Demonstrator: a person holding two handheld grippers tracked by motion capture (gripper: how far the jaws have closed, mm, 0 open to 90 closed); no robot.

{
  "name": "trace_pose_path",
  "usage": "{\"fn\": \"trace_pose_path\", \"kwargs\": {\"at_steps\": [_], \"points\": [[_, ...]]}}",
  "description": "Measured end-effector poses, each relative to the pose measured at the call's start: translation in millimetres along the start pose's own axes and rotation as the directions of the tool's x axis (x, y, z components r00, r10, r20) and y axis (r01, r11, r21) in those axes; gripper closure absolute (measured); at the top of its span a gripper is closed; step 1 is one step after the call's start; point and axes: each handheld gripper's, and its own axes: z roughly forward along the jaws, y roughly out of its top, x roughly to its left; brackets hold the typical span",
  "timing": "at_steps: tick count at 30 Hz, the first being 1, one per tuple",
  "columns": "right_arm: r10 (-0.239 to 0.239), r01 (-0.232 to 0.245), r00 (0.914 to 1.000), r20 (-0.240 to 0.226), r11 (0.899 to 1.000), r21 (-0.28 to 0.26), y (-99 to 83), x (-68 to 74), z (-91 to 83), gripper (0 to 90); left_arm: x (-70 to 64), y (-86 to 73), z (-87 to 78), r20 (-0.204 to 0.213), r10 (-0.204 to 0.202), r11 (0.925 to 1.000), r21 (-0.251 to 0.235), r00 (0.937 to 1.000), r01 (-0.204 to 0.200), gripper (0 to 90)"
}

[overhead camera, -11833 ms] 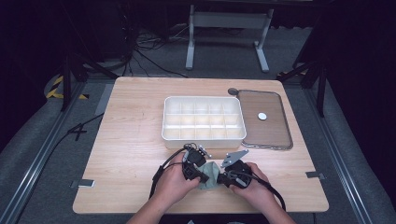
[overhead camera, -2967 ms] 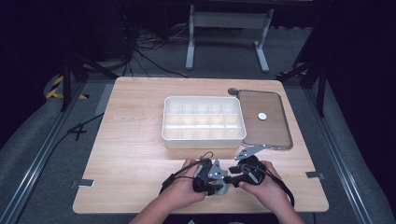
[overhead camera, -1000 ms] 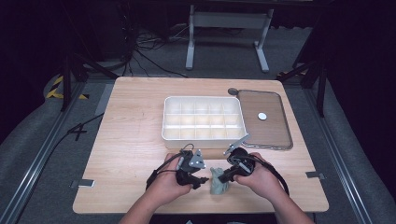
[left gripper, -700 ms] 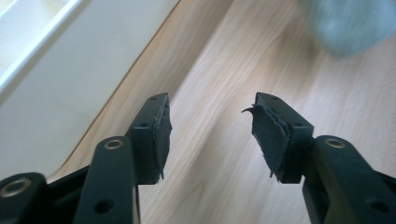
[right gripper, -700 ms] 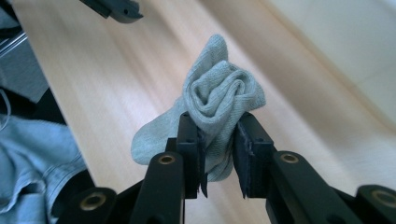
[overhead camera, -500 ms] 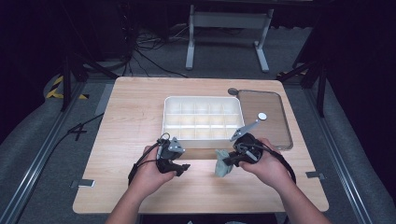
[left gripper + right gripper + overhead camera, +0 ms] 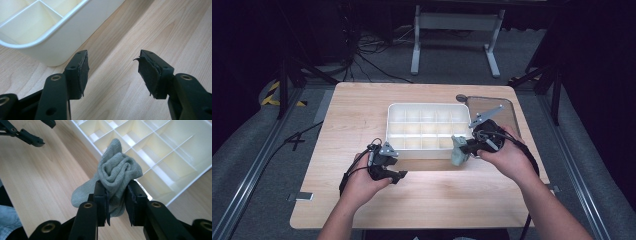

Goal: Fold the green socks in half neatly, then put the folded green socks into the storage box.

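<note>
A rolled grey-green sock (image 7: 117, 173) hangs above the near right edge of the white divided box (image 7: 427, 131), with my right gripper (image 7: 117, 195) shut on it. In the high view the sock (image 7: 458, 152) sits at the front of the right gripper (image 7: 467, 148), just over the box's front rim. My left gripper (image 7: 112, 71) is open with nothing between its jaws, low over the bare wood near the box's front left corner (image 7: 47, 47). From above, the left gripper (image 7: 394, 172) is in front of the box, well apart from the sock.
A brown lid (image 7: 507, 112) with a small round knob lies flat on the table to the right of the box. The wooden table (image 7: 362, 115) has bare room to the left and in front of the box. Cables trail from both grippers.
The two grippers have parted: the left let go of the sock and swung left, open. The right carried the rolled sock up and right to the box's front edge.
</note>
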Motion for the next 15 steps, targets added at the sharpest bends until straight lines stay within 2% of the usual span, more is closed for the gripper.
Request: {"fn": "trace_pose_path", "kwargs": {"at_steps": [3,7,15], "points": [[-0.006,0.006,0.9998,0.018,1.000,0.002,1.1,-3.0,-1.2,72.7,0.8,0.3,-0.8,-0.003,0.002,1.0000,-0.002,1.0000,-0.002,42.2],[-0.039,0.039,0.9974,0.060,0.999,0.004,2.5,-8.7,-2.3,72.5,1.8,0.6,-0.1,0.000,-0.002,0.9999,-0.014,1.0000,0.002,42.2],[-0.051,0.053,0.9931,0.106,0.998,-0.016,6.1,-18.4,-4.2,72.1,1.9,1.5,1.2,0.007,-0.008,0.9998,-0.016,0.9999,0.008,42.2]]}}
